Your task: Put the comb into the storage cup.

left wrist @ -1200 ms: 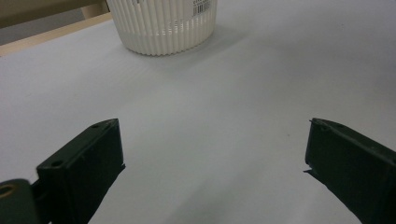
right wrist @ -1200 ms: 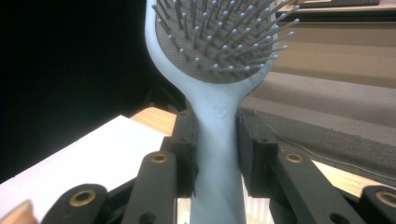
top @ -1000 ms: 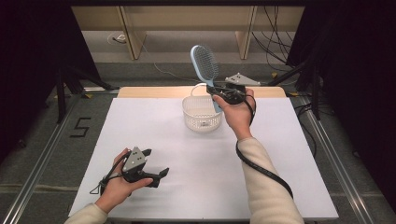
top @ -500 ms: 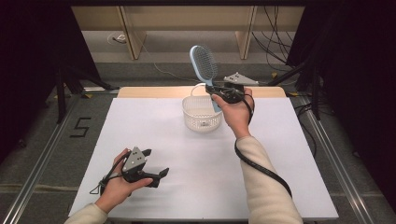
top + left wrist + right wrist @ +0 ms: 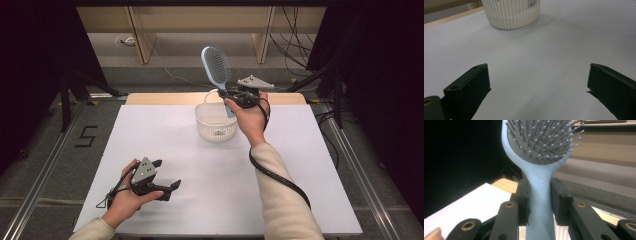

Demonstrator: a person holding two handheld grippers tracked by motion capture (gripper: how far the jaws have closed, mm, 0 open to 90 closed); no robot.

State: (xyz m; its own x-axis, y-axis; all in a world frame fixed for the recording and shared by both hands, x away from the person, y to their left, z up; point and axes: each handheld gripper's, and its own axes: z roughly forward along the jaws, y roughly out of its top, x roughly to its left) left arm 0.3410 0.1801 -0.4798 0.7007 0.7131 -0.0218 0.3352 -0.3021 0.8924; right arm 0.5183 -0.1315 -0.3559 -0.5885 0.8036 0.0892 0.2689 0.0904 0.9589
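- We held the right gripper (image 5: 231, 96) above the far side of the white basket (image 5: 216, 131), its jaws clamped on the handle of the light blue hairbrush (image 5: 216, 67).
- The hairbrush stood nearly upright over the basket, head up; in the right gripper view its bristles faced that camera (image 5: 541, 140).
- We rested the left gripper (image 5: 167, 186) on the white table (image 5: 200, 170), well apart from the basket, with its jaws spread wide and nothing between them (image 5: 537, 82).
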